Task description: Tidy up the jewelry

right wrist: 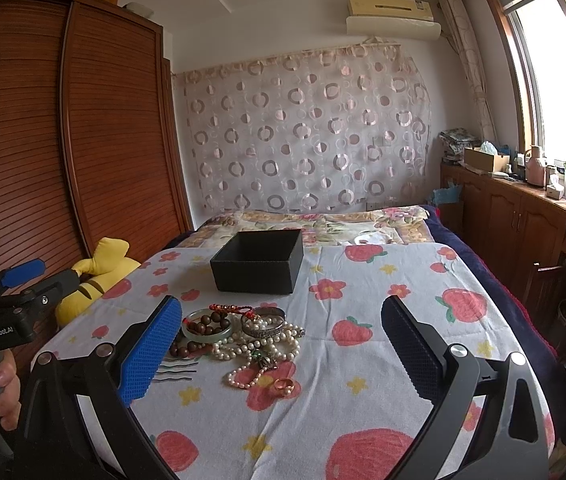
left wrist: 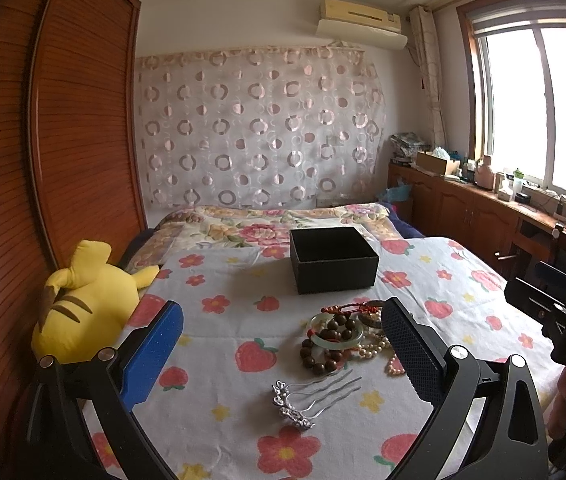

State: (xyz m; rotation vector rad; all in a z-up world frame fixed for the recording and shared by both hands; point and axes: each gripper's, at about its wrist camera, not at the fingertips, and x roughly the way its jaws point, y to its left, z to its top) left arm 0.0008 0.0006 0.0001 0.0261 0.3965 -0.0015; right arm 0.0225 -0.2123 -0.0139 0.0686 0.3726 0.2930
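Observation:
A pile of jewelry lies on the strawberry-print cloth: brown wooden bead bracelets [left wrist: 333, 334] [right wrist: 207, 326], a pale jade bangle [right wrist: 203, 334], a red cord bracelet [left wrist: 349, 309], a silver bangle [right wrist: 263, 326], pearl strands [right wrist: 261, 354] and a gold ring [right wrist: 285, 386]. A silver hair comb [left wrist: 303, 398] lies nearest, its teeth showing in the right wrist view [right wrist: 177, 370]. An open black box [left wrist: 333, 258] [right wrist: 259, 262] stands behind the pile. My left gripper [left wrist: 283, 348] is open above the comb. My right gripper [right wrist: 283, 344] is open over the pile, empty.
A yellow plush toy [left wrist: 83, 300] [right wrist: 99, 272] lies at the cloth's left edge by the wooden wardrobe [left wrist: 63, 120]. A floral quilt [left wrist: 267, 226] lies behind the box. Wooden cabinets [right wrist: 523, 216] with clutter run along the right wall under the window.

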